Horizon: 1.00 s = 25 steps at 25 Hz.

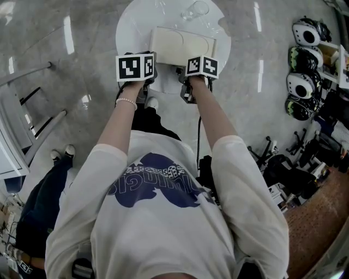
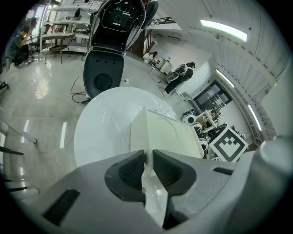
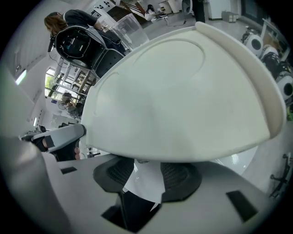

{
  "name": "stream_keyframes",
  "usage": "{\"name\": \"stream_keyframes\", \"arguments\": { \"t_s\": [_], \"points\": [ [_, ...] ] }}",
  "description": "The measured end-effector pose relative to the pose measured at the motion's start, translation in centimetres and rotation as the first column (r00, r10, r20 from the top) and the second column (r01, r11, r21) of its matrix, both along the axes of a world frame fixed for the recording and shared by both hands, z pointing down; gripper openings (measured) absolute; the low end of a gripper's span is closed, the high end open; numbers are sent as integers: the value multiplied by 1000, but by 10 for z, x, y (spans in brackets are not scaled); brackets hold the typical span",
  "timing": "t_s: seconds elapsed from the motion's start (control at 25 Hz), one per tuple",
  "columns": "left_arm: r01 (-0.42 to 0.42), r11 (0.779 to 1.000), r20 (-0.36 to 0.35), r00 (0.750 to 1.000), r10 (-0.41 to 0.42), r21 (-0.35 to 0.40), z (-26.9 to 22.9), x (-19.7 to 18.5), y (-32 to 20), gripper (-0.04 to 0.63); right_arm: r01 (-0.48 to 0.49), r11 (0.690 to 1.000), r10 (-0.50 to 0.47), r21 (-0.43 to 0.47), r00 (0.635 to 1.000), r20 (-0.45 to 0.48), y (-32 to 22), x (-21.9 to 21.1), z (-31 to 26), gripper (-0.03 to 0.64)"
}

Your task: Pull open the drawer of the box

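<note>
Left tongs [image 2: 149,157] clamped on the box [image 1: 182,42], right tongs [image 3: 147,168] open beside it.
The cream box sits on the round white worktop [image 1: 131,27], its near side toward the person. The left tongs are closed on the box's near left corner, pads pressing a thin edge of it. The right tongs stand wide apart just under the box's overhanging near edge, gripping nothing; white worktop shows between the pads. A clear glass item [image 1: 195,9] lies beyond the box.
</note>
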<state>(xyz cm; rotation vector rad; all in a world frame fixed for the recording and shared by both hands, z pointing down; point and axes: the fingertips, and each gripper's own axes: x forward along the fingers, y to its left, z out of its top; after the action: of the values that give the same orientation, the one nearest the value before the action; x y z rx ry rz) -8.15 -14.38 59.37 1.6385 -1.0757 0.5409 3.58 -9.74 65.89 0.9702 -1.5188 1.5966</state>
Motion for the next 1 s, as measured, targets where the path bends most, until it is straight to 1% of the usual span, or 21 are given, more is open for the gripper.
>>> {"name": "stream_keyframes", "arguments": {
  "t_s": [0.28,0.56,0.6,0.64,1.0],
  "points": [
    [-2,1000,5,1000,2,-5,1,-1,0,67,69,998,-69,-2,998,-15,-2,-2,2,126],
    [-3,1000,12,1000,3,-13,3,-1,1,67,69,998,-69,-3,998,2,0,-4,3,101],
    [-2,1000,14,1000,3,-12,3,-1,1,67,67,998,-67,-3,998,6,-1,-4,3,90],
    [-3,1000,16,1000,3,-12,3,-1,0,67,67,998,-67,-1,998,7,-1,-5,2,66],
    [3,1000,35,999,-3,-11,3,0,1,67,67,998,-67,17,997,33,0,-5,2,64]
  ]
}}
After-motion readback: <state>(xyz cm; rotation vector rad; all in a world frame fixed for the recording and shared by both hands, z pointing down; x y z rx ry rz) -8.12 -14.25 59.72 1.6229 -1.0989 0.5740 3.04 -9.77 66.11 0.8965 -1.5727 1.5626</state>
